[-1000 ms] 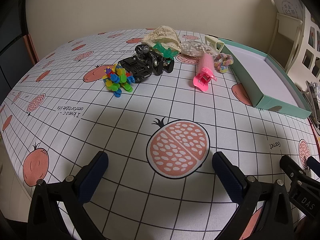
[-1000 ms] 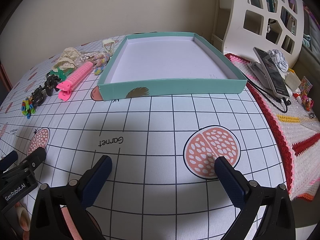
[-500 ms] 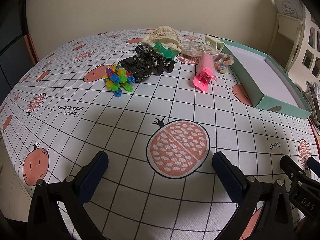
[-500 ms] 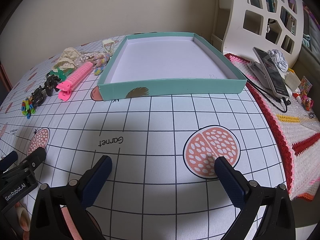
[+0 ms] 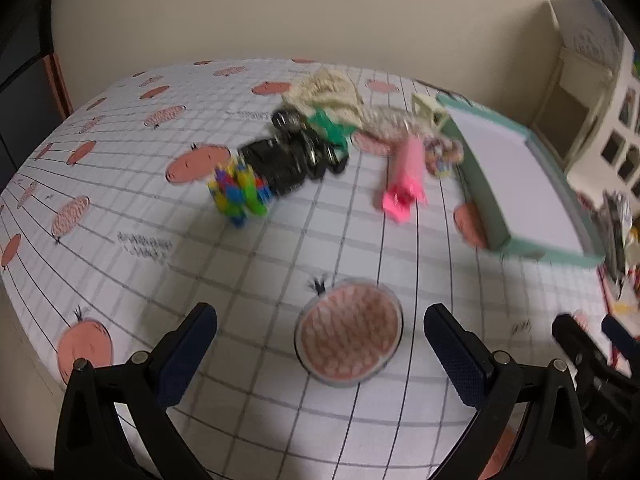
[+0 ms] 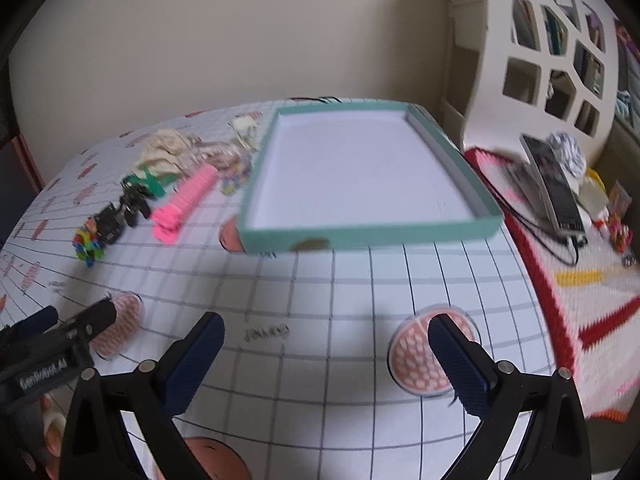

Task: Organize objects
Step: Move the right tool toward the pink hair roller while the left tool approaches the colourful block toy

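Now | left gripper (image 5: 320,332) fingers spread, empty | right gripper (image 6: 326,340) likewise, above tablecloth (image 6: 340,280)

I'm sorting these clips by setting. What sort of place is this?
Most likely a room in a home. A table under a pomegranate-print tablecloth holds hair clips, among them a pink clip, beside a teal tray. A white cubby shelf and a crocheted mat stand to the right.
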A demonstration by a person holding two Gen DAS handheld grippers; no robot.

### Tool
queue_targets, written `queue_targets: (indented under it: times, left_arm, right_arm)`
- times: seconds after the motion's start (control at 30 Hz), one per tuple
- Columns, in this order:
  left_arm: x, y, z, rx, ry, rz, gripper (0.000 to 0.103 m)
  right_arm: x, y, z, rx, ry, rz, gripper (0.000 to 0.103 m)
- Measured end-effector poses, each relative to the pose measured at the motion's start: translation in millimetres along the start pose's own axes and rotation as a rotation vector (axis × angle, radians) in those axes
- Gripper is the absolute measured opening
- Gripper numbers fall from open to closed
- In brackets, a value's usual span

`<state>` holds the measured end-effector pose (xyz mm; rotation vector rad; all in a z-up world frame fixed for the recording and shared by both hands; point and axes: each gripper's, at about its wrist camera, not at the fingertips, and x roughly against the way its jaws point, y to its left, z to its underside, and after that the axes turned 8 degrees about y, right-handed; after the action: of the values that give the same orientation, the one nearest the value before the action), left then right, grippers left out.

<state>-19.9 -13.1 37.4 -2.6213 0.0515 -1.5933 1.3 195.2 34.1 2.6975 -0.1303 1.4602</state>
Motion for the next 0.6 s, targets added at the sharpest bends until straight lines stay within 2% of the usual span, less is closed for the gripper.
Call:
queue_targets:
  times: [0.33,0.47,0.6]
  left_arm:
    - [11,16,-66,0.062,0.065,-0.009,0.103]
    - [16,21,-92,0.043,0.049,-0.045,0.103]
    - [16,33,-116,0.066,0.052,-0.030,0.103]
  right_arm:
    - [17,16,-56,0.009,0.002,-0.067,0.103]
    - [15,29,-79,0.046,0.006,-0.086,0.103]
    - [11,38,-103,0.033,0.017,-0.129,0.103]
